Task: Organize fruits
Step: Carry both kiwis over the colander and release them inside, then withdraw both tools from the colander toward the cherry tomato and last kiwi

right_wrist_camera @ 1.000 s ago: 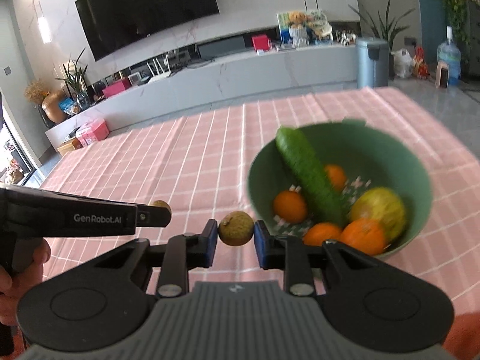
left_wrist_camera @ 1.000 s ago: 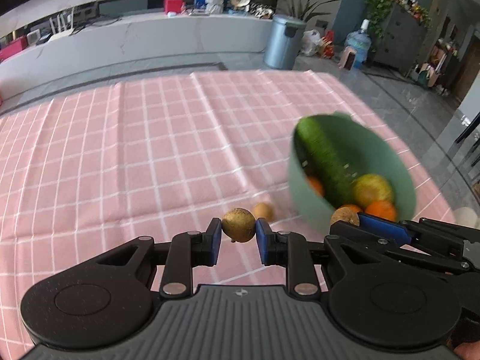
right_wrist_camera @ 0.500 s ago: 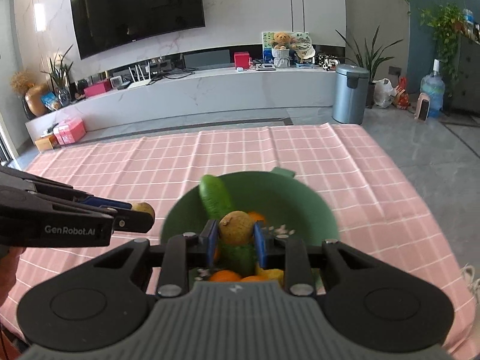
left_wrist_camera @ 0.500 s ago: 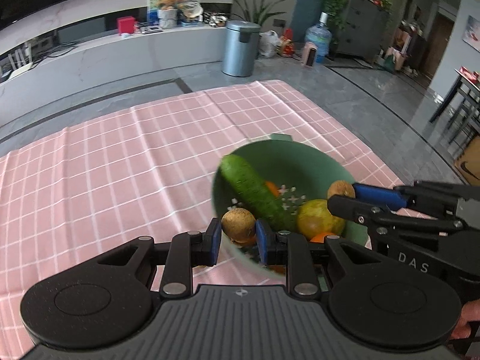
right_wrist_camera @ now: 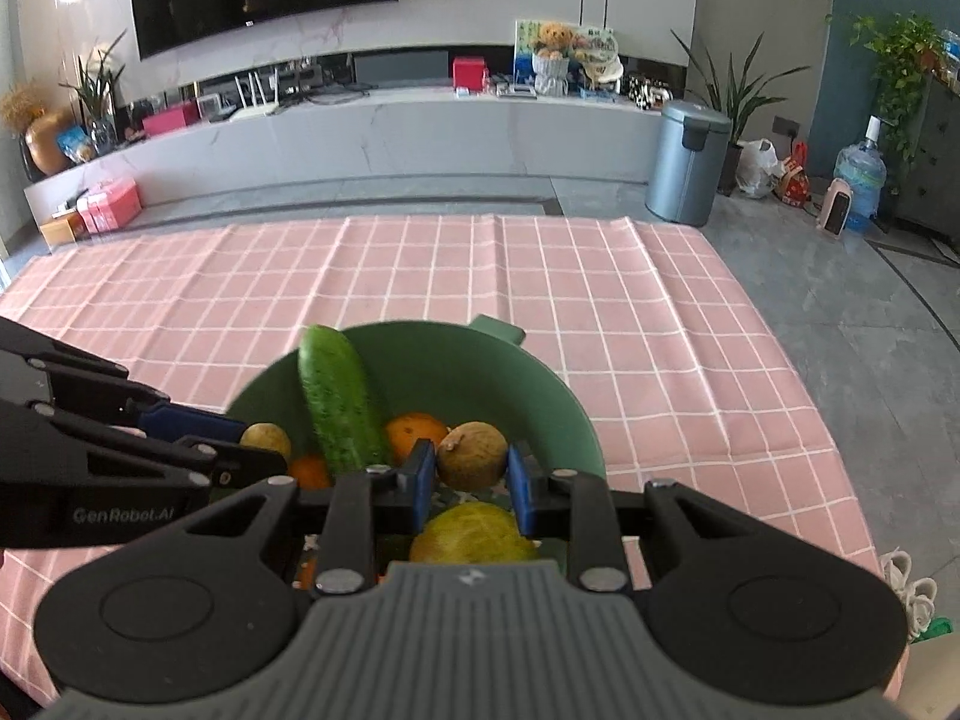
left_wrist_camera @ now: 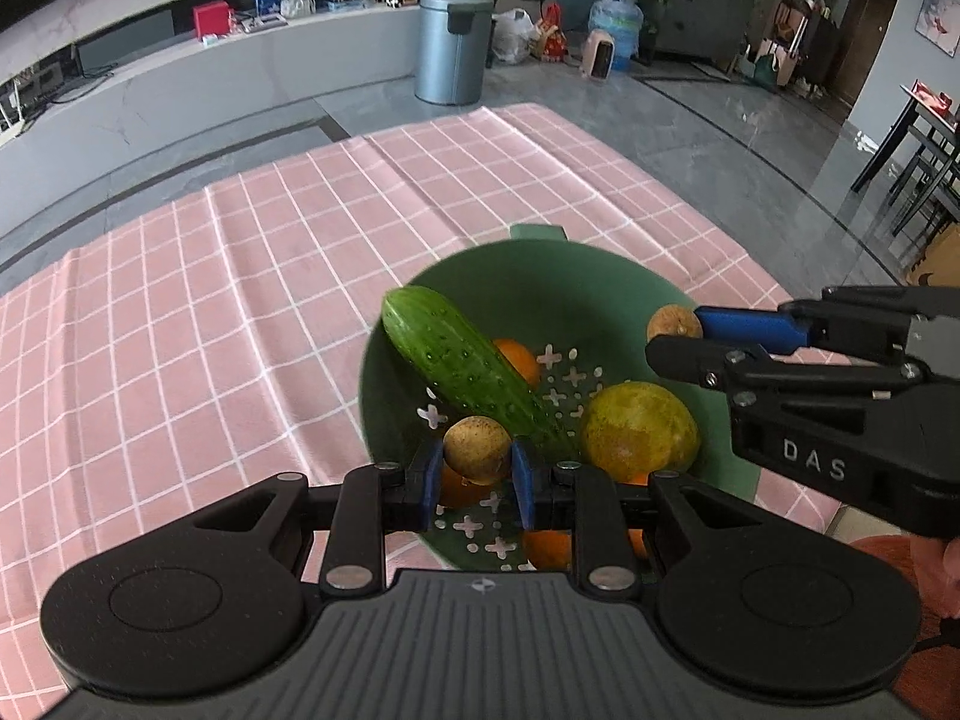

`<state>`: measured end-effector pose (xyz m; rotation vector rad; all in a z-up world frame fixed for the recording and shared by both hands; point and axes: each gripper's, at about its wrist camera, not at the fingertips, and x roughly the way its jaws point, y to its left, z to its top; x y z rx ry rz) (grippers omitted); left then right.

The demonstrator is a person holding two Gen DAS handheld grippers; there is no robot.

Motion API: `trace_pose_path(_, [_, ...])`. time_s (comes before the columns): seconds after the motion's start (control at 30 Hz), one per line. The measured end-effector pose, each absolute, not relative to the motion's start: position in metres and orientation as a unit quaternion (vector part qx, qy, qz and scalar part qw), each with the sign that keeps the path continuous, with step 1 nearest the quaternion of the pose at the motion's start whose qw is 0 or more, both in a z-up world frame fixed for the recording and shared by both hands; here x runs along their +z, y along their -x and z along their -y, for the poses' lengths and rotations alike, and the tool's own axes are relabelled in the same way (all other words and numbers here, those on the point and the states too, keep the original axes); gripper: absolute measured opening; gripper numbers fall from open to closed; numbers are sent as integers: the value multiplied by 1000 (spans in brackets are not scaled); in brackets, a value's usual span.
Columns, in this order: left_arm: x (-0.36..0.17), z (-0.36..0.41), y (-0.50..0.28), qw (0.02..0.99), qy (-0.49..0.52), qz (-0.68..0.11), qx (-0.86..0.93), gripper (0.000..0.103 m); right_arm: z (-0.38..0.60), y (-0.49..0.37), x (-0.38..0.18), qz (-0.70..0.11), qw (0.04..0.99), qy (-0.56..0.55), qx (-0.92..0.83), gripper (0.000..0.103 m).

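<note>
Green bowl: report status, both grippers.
Left gripper shut on small brown fruit, over green bowl. Right gripper shut on another, same. Cucumber leaning inside.

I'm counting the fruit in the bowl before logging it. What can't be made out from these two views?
- Oranges in the green bowl: left wrist view, partly behind the left gripper, so no count.
- Bowl's near side: right wrist view, covered by the right gripper.
- Cucumber: lower end hidden behind gripper and fruit.
</note>
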<state>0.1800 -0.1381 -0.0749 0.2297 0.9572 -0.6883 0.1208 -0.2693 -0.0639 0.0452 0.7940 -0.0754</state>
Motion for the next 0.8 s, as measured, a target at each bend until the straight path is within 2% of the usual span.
trace_pose_path(0.33, [-94,138,-191,812,-82,-475,-331,28,274,-136,-82,-413,910,-15,-25,22])
trace_pose_path(0.7, [-95,142,-189,813,-97,-470,-329,28,270,-145,-97,-426,904,-8,-15,22])
trace_pose_path(0.8, [-94,142,-188,814,-100,-469,-327,33,269,-144,-95,-425,905,-6,-17,23])
